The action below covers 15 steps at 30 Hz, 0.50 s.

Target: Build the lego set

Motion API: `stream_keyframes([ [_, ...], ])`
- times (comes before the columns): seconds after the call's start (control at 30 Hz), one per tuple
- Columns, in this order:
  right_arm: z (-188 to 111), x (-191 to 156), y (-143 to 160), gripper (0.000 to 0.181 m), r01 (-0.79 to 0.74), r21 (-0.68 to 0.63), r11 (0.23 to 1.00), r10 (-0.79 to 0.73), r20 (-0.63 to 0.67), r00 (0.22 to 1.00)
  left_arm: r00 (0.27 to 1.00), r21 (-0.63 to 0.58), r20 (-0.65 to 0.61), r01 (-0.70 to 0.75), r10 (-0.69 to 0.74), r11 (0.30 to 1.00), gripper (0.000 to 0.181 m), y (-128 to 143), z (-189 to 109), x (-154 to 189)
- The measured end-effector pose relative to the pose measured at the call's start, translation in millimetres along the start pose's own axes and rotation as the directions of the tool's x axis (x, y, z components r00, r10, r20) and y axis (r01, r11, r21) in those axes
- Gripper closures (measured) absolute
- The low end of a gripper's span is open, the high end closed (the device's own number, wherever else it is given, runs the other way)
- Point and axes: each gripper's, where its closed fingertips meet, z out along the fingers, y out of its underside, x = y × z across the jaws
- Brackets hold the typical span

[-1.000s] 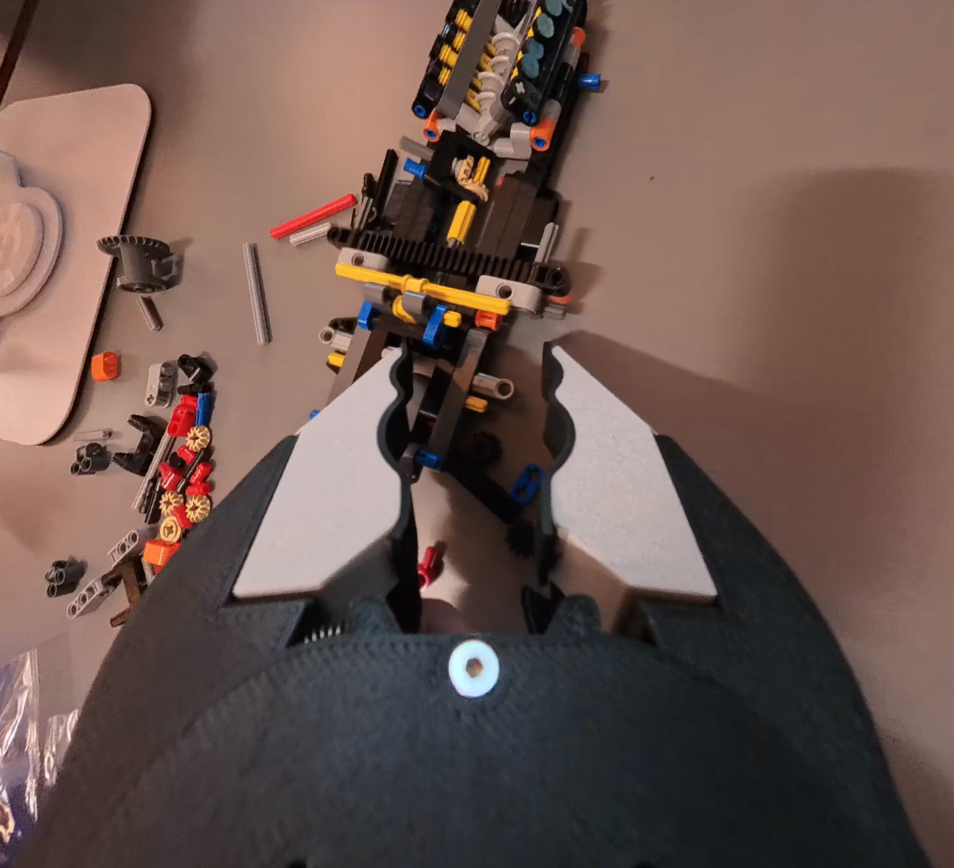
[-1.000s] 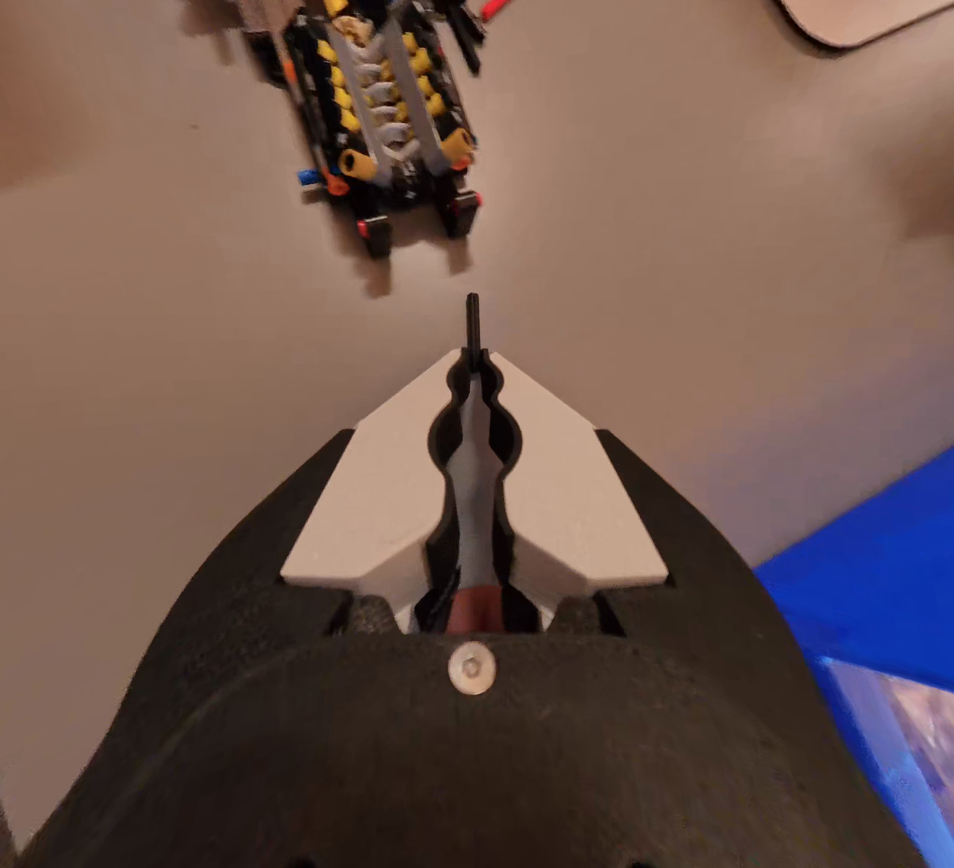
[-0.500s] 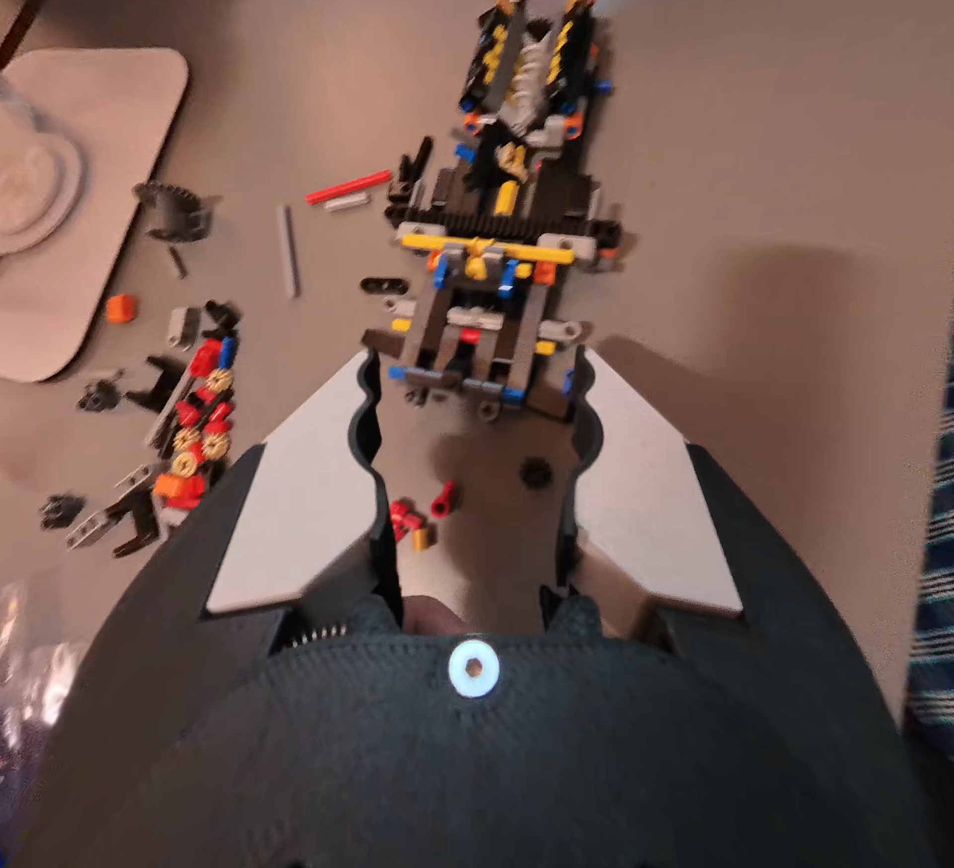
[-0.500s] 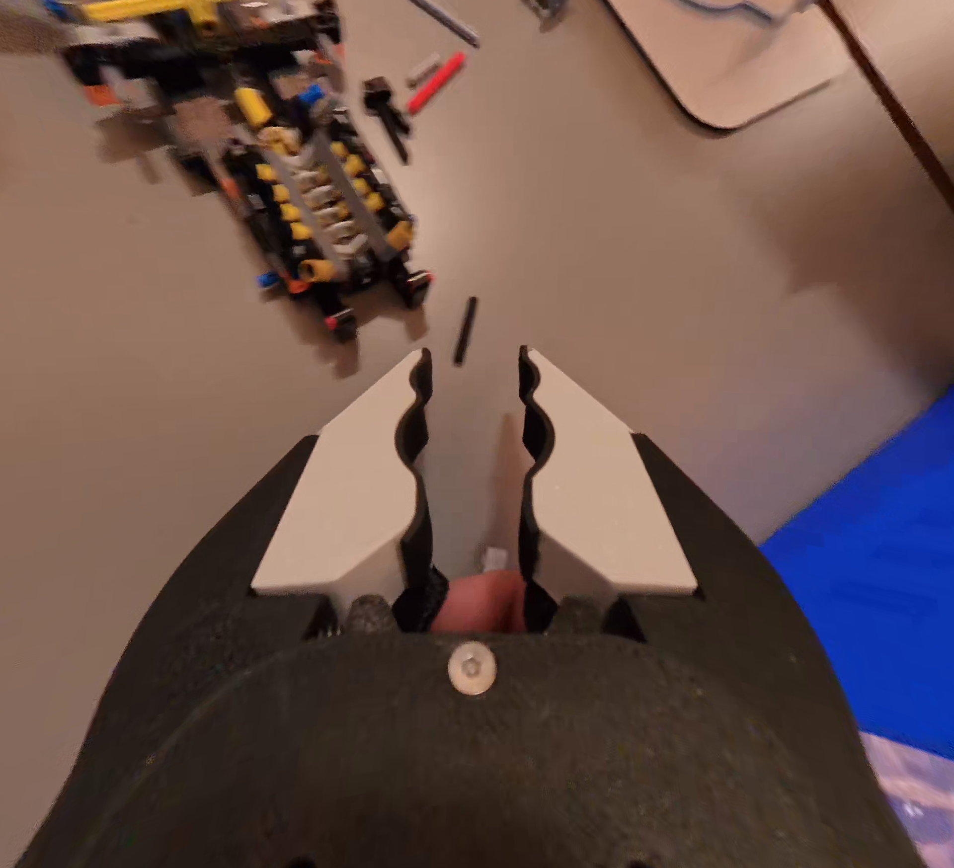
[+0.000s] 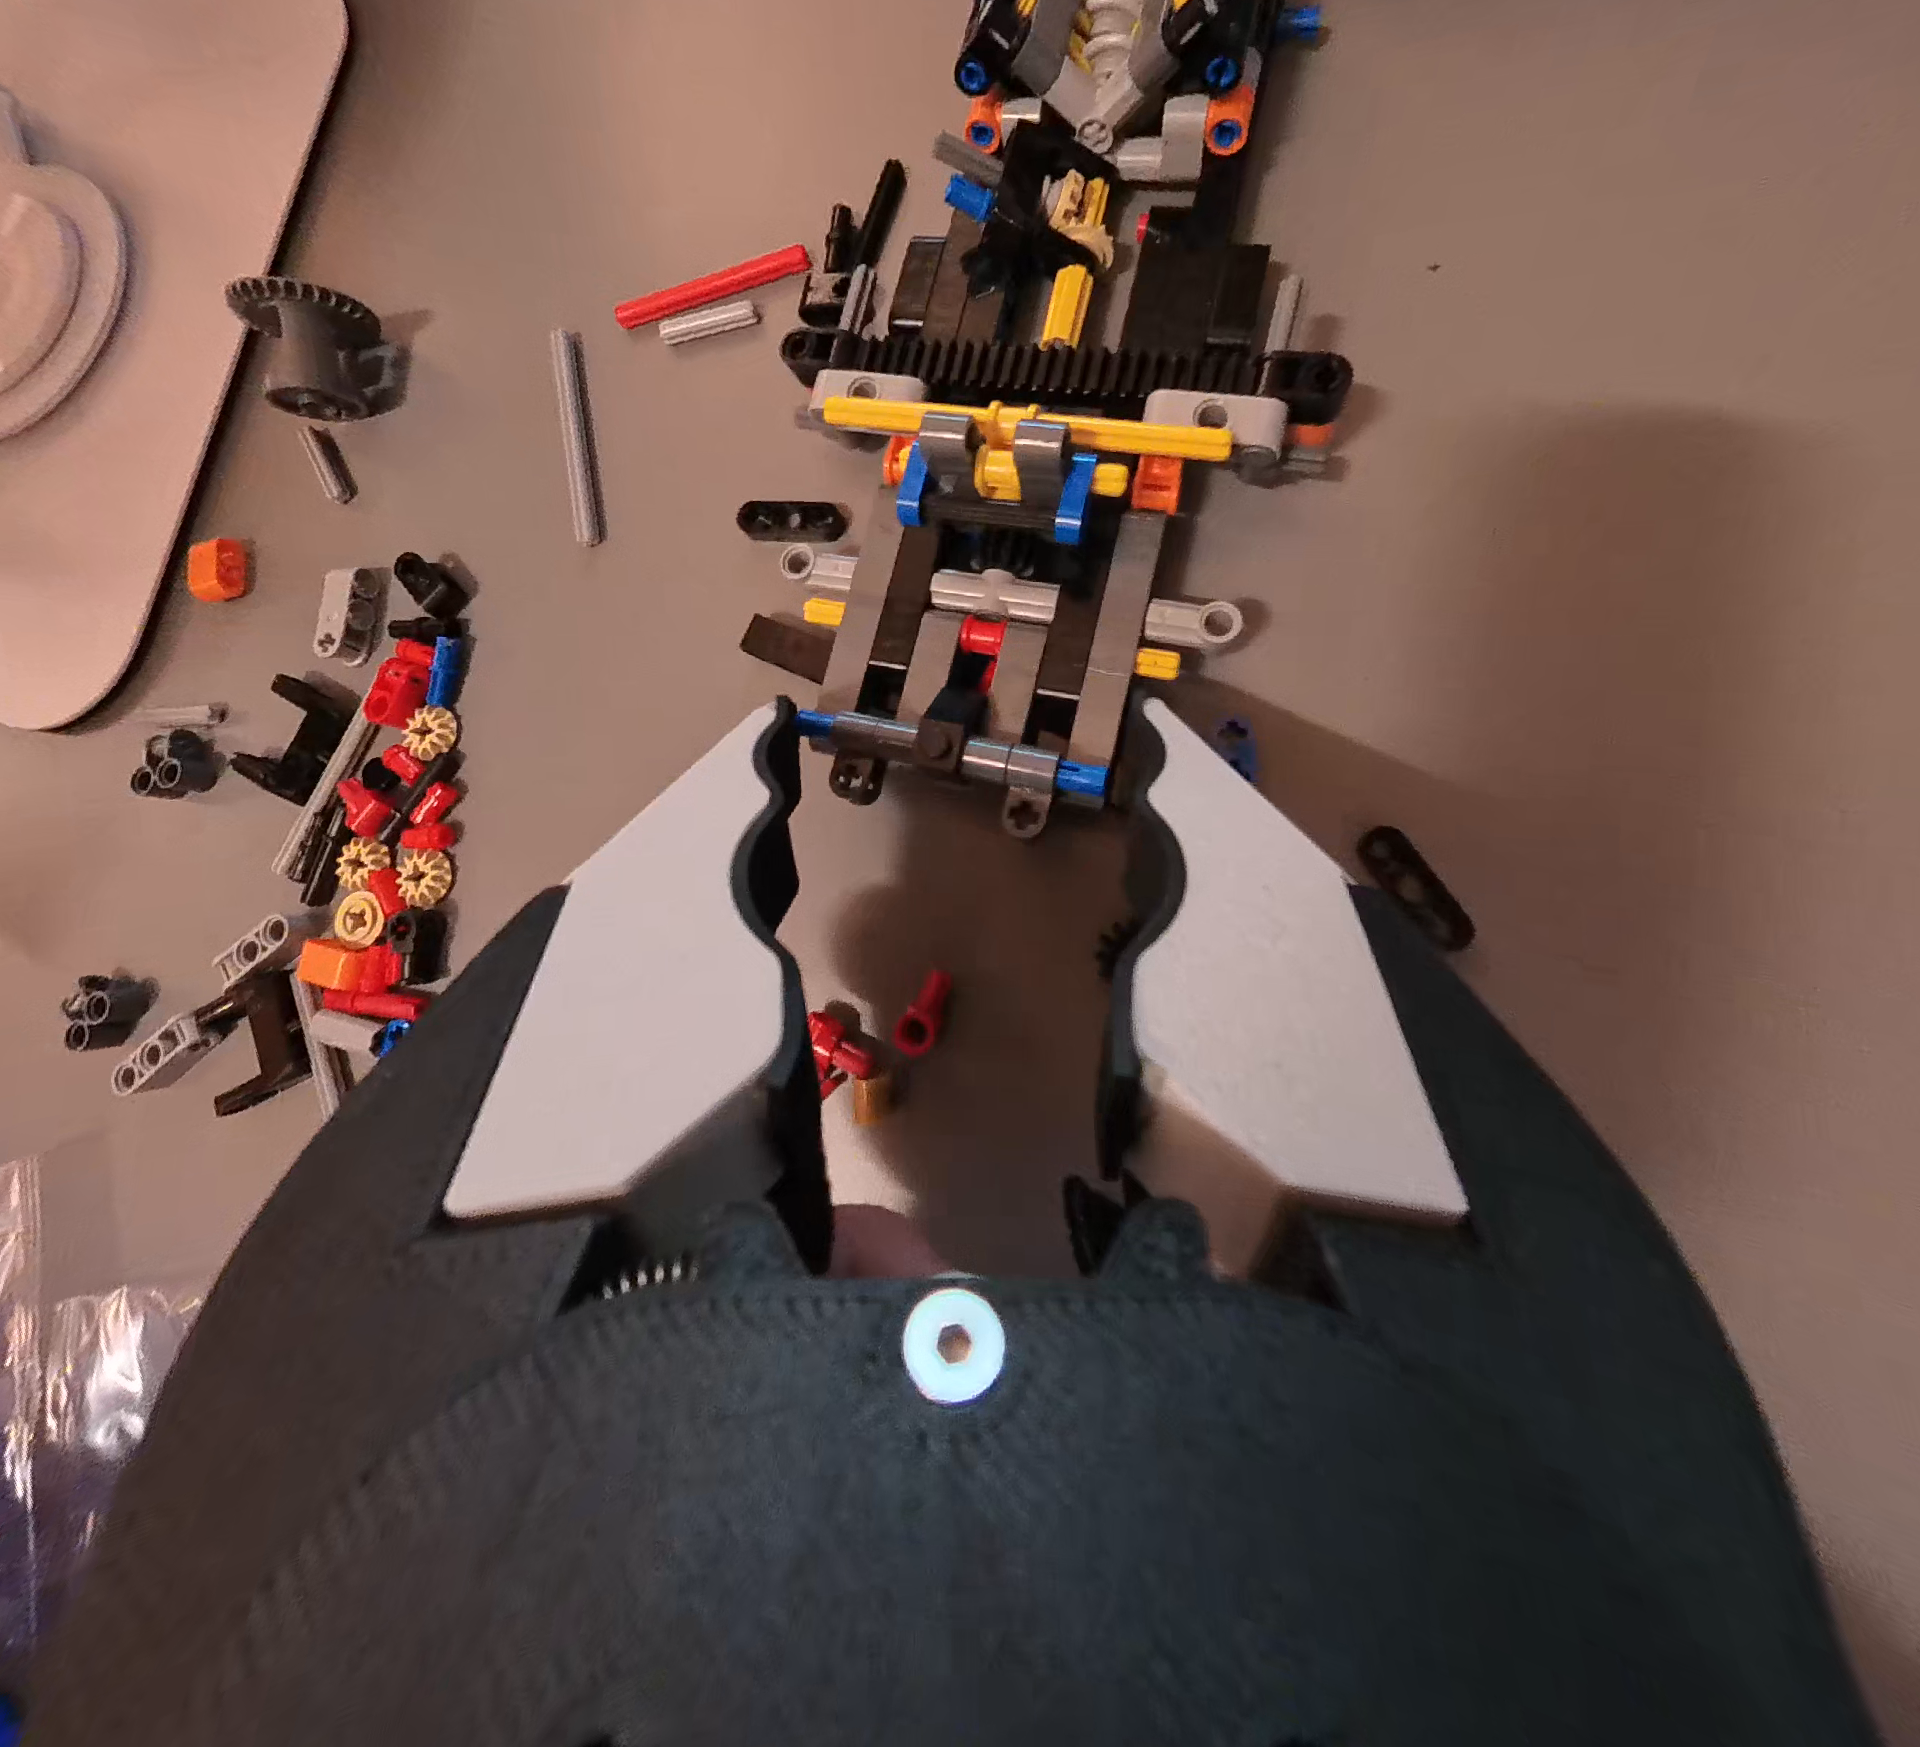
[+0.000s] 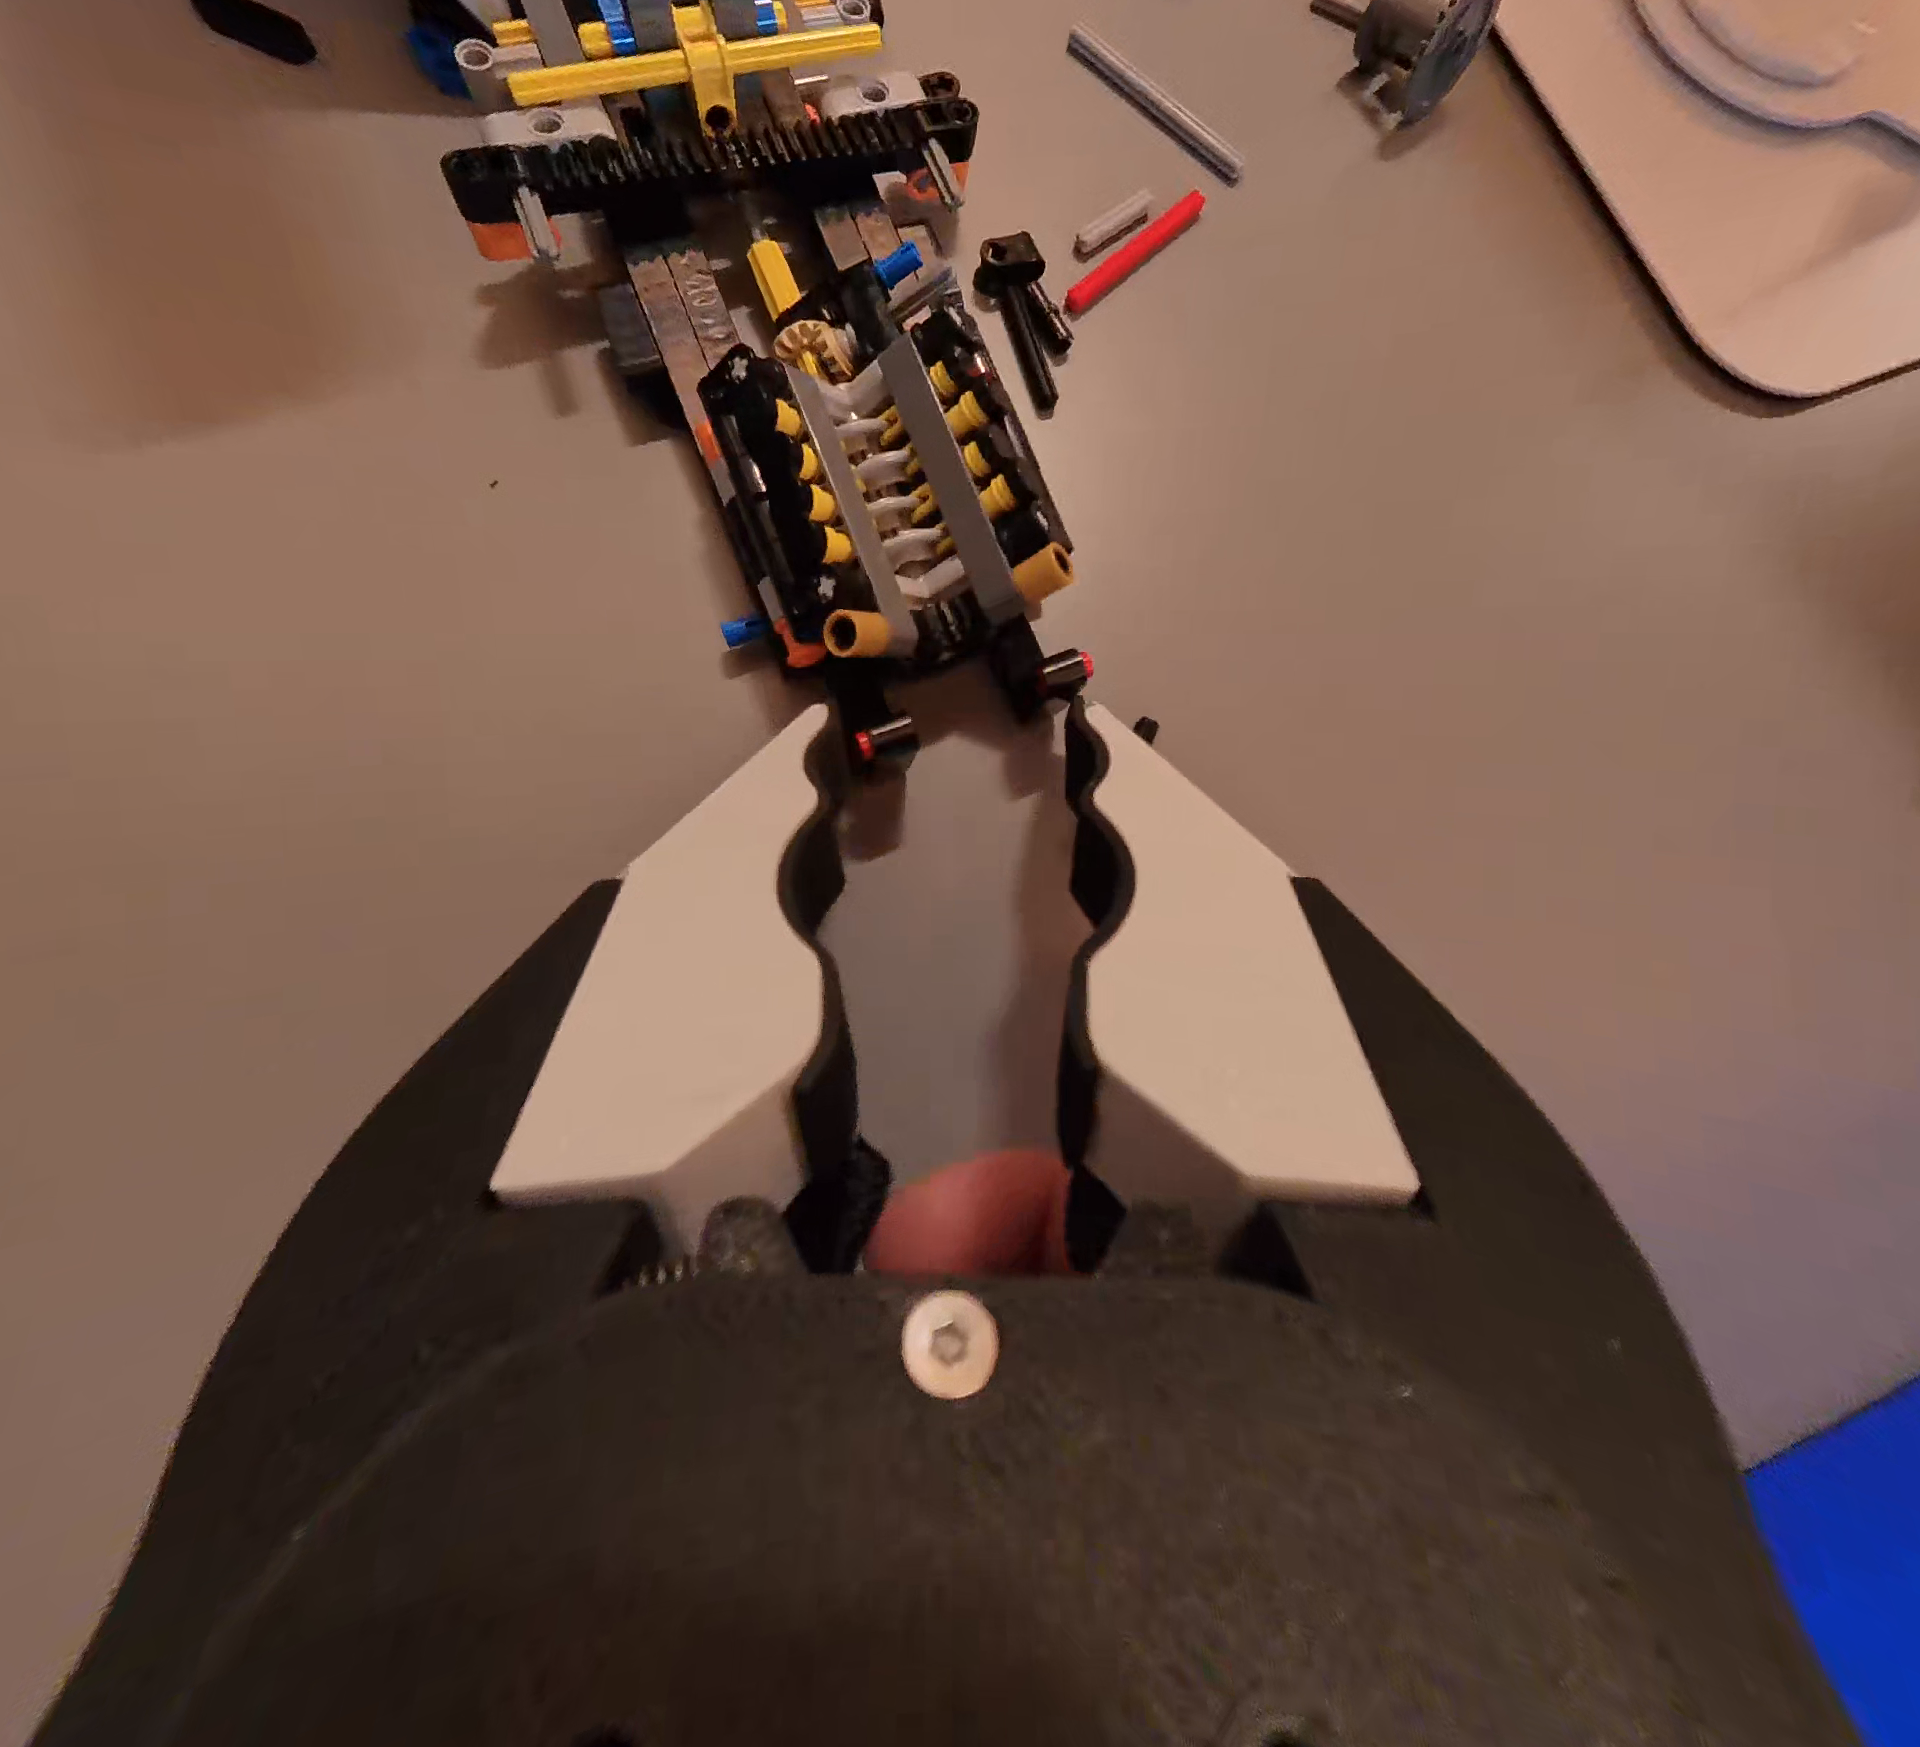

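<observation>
Left tool [image 5: 961, 762]: jaws apart, empty, bracketing the long black-yellow-grey lego chassis [image 5: 1039, 471] at its framed end.
Right tool [image 6: 945, 741]: jaws apart, empty, at the chassis's engine end.
Advice: both should close squarely on the frame beams, not on protruding pins.

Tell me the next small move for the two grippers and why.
Probably close both on the chassis to steady it: the left gripper is open astride its frame end, the right gripper open at the engine end of the lego chassis, neither gripping yet.

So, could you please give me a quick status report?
Left gripper open at chassis frame end. Right gripper open, empty, at engine end. Nothing blocking.
</observation>
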Motion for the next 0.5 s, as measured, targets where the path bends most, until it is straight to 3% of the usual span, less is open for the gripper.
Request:
stream_keyframes([
  [0.2,-14,1,-2,0.142,-0.010,0.033,0.999,0.011,-0.017,1.000,1.000,0.029,0.005,-0.010,0.010,1.000,0.121,-8,1,2],
  [0.5,-64,-16,14,0.142,-0.027,0.023,0.999,0.028,-0.041,0.999,0.999,0.050,0.013,-0.049,0.048,0.998,0.122,-54,-10,33],
])
